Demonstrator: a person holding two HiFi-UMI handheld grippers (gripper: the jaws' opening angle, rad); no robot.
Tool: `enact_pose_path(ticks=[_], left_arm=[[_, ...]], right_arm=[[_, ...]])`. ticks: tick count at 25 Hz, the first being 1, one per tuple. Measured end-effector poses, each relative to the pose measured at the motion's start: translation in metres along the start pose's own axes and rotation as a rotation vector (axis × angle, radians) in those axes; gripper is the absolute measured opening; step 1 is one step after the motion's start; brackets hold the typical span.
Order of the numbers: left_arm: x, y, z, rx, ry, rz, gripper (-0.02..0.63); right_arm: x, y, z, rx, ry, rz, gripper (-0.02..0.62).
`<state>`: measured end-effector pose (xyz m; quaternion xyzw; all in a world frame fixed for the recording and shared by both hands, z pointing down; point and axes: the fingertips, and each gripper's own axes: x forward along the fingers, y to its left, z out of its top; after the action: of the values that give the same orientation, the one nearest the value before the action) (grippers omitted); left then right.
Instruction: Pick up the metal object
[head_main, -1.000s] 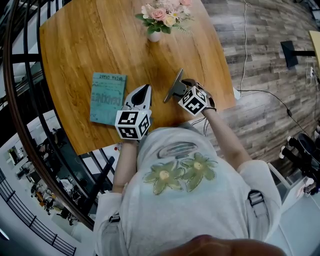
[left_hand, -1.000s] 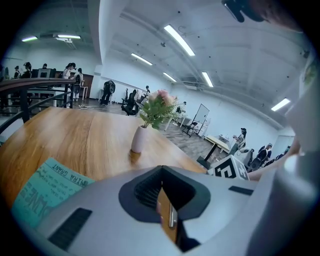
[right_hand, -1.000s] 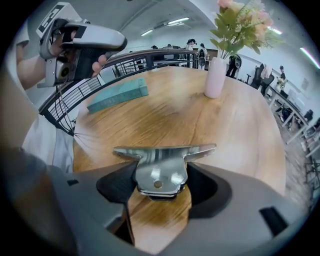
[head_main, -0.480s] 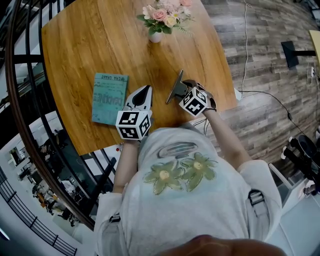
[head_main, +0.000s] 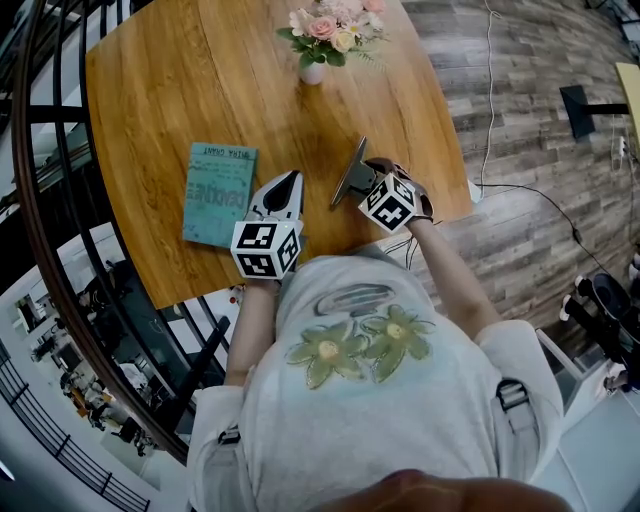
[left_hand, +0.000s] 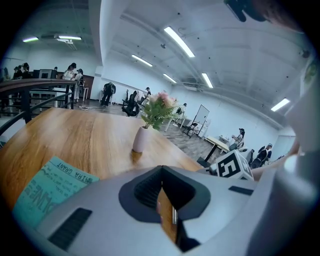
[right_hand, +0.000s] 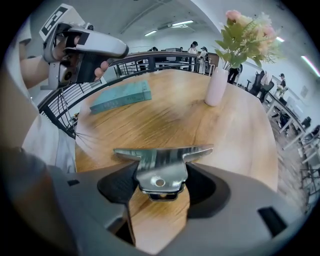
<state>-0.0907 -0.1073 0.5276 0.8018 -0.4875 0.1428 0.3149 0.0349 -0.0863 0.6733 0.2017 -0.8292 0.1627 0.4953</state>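
Over the table, the right claw clamps the metal object.

Metal object: shiny silver, T-shaped, small hole in stem; stem pinched in your right hand-held gripper; crossbar over the desk.
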Motion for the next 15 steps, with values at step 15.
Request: enact_pose_path(ticks=[15], left_arm=[[-0.007, -0.005, 0.000, 0.007, -0.023, 0.012, 0.014]], right_arm=[[-0.031, -0.004, 0.023, -0.004, -0.072, -0.014, 0.290]])
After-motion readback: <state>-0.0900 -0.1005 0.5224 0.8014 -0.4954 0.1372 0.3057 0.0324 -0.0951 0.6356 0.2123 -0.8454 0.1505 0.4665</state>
